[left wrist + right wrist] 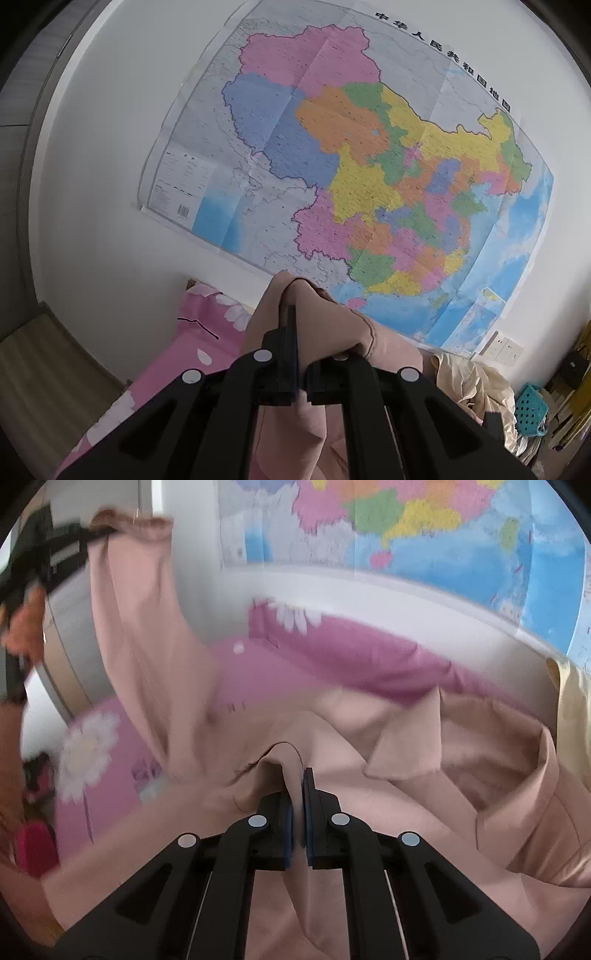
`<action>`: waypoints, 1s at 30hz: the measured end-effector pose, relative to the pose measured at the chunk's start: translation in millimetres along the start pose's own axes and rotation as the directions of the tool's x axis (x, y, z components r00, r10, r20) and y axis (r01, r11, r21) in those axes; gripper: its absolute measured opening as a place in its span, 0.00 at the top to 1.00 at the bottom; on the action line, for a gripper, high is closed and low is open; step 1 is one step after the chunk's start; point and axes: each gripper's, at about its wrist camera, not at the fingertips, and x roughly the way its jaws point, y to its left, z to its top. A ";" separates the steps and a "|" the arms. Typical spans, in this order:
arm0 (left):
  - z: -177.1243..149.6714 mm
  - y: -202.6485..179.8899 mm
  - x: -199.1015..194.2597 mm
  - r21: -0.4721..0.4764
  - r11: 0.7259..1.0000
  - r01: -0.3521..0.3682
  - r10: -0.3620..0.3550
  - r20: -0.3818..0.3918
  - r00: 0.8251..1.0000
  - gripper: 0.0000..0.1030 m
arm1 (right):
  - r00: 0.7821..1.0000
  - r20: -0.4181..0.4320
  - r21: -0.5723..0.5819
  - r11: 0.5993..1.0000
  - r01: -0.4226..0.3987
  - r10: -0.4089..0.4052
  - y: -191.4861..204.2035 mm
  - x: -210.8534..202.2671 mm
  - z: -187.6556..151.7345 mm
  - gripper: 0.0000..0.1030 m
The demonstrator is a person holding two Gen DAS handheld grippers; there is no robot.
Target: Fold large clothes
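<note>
A large pale pink garment [424,760] lies bunched on a pink flowered bed [258,679]. My right gripper [298,775] is shut on a raised fold of it, low over the bed. My left gripper [295,310] is shut on another part of the same garment [325,325] and holds it high, facing the wall. In the right wrist view the left gripper [55,550] shows at the top left with the cloth hanging down from it in a long strip. The right wrist view is blurred.
A big coloured wall map [351,166] hangs behind the bed. A cream cloth pile [476,384] and a teal basket [530,410] lie at the right. Wooden floor [40,365] is at the left of the bed. A person's arm [14,716] is at the left edge.
</note>
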 end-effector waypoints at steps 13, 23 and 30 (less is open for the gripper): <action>-2.1 -14.8 -0.8 0.048 0.997 0.054 -0.053 -0.014 0.998 0.97 | 0.997 -0.037 0.095 0.993 -0.067 0.071 -14.2 -27.7 -26.0 0.42; -13.3 -69.5 10.6 0.128 0.974 0.187 -0.181 -0.061 0.982 0.97 | 0.980 -0.088 0.438 0.877 0.198 -0.177 -145.6 -93.8 -99.1 0.52; -42.7 -136.9 29.7 0.191 0.921 0.339 -0.304 -0.189 0.934 0.97 | 0.999 0.033 0.470 0.882 -0.040 0.027 -129.9 -91.4 -95.8 0.41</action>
